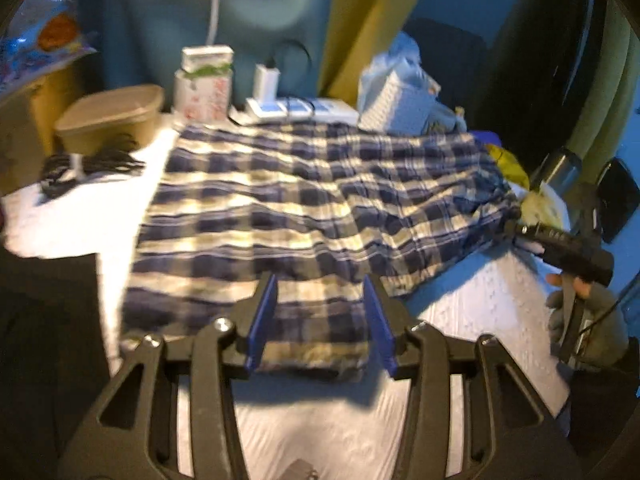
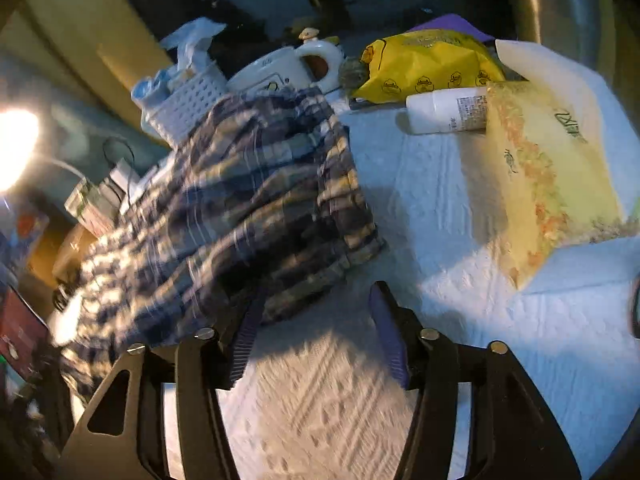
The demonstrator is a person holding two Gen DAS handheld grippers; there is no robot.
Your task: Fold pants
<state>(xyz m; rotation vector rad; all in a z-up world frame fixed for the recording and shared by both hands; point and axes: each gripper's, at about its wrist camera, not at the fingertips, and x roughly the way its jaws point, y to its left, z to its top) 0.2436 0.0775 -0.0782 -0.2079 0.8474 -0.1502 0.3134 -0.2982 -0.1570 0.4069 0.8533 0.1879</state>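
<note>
Two blue pads of the left gripper (image 1: 320, 320) stand apart over the near edge of the plaid pants (image 1: 304, 200), with nothing pinched between them. From the left wrist view the pants lie spread flat across the white textured table cover (image 1: 472, 308), reaching to the far side where a tan bowl (image 1: 112, 114) sits at the left and a white basket (image 1: 400, 108) at the right. At the right edge a gloved hand (image 1: 584, 320) holds the other tool.

From the right wrist view the right gripper (image 2: 316, 332) is spread wide and empty, just beside the rumpled edge of the pants (image 2: 248, 208), which lie to the left. A yellow bag (image 2: 428, 64), a white bottle (image 2: 444, 110) and a tissue pack (image 2: 552, 176) rest at the far right.
</note>
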